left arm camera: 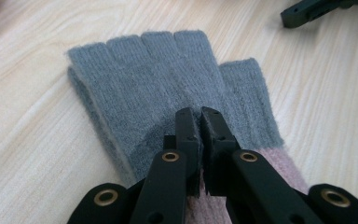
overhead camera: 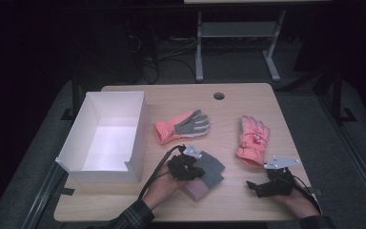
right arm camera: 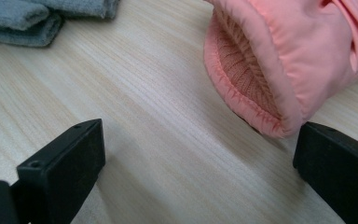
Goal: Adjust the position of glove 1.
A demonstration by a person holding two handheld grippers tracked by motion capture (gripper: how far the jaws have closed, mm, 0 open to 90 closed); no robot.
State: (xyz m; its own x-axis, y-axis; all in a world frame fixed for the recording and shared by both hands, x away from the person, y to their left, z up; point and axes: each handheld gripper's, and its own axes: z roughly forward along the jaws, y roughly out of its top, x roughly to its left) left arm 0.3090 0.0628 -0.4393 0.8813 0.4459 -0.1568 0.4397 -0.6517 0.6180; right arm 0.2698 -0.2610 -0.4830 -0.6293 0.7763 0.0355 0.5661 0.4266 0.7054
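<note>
Dark room all around, and in the middle stands a light wooden desk (overhead camera: 248, 102) with a white box (overhead camera: 106, 136) on its left side. Near the front edge lies a grey knit glove (left arm camera: 168, 88) with a pink cuff, flat on the wood with its short fingers spread out. The left claw (left arm camera: 200, 114) sits on the middle of this glove with its jaws pinched nearly all the way together, and it looks like a small fold of the wool is caught between the tips. The glove looks soft, light and floppy, so it will likely droop when it goes up, and a pinch on the thick middle part seems a good hold. The wool is fuzzy, so it should not slip much. The right claw (right arm camera: 196, 154) rests low over the wood with its jaws wide apart and nothing in them. Just in front of it is the open cuff of a puffy pink snow glove (right arm camera: 279, 60); its shiny skin looks smooth and may slide, so the ribbed cuff edge looks like the best spot to grab. Another glove, pink with a grey palm (overhead camera: 183, 125), lies farther back beside the box.
</note>
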